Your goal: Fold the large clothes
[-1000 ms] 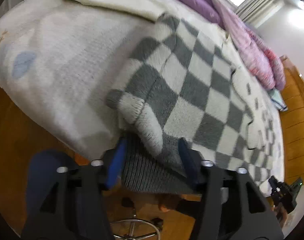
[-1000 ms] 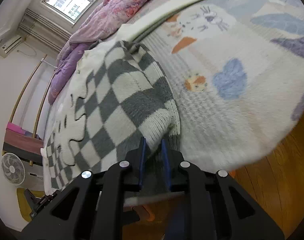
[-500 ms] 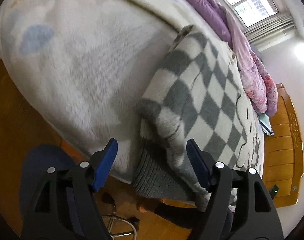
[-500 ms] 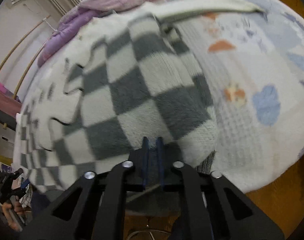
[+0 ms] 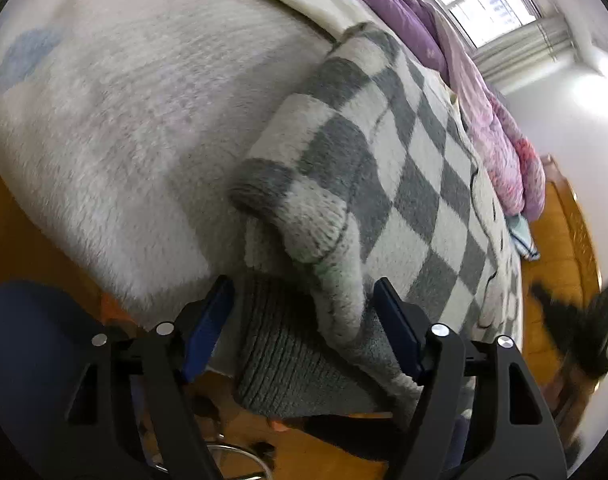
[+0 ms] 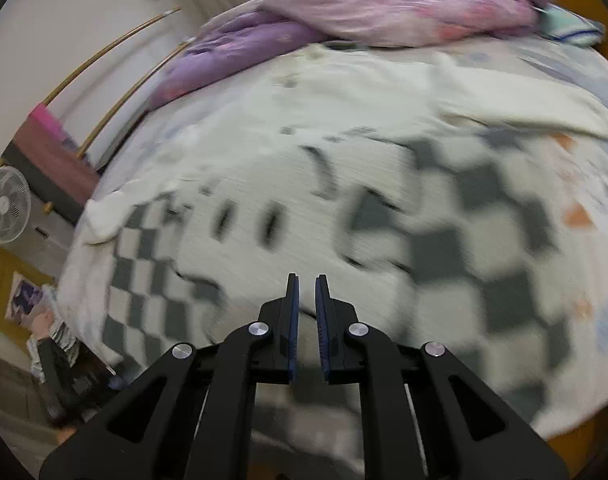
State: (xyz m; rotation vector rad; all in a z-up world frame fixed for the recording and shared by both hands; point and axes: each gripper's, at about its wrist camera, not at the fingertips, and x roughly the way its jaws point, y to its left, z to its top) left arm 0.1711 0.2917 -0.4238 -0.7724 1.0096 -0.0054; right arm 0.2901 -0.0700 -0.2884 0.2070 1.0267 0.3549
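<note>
Left hand-held gripper (image 5: 304, 316) is sitting at the bottom centre of the left wrist view with its blue-padded jaws spread wide, and the grey ribbed hem (image 5: 287, 364) of the checkered sweater (image 5: 388, 184) is hanging between them without either pad pressing on it. Its folded corner is bunching just above the jaws, at the near edge of the bed (image 5: 115, 128), and the rest of the garment is running up toward the upper right of the frame across the pale fleece blanket. A purple and pink quilt (image 5: 480, 96) is lying along the far side of the bed, below the bright window at the top right, and orange wooden flooring is showing at the lower left. Right hand-held gripper (image 6: 306, 308) is occupying the bottom centre of the right wrist view with its jaws drawn to a narrow slit; nothing is visibly caught between the pads. That view is heavily motion-blurred. Behind the tips, the checkered sweater (image 6: 456, 248) is lying spread over the bed (image 6: 584, 80), with grey and white squares filling the centre and right of the frame and a plain cream garment (image 6: 516, 108) lying above it. The quilt (image 6: 384, 8) is piling up along the top of the frame, and a white standing fan (image 6: 5, 204) is standing at the left edge.
</note>
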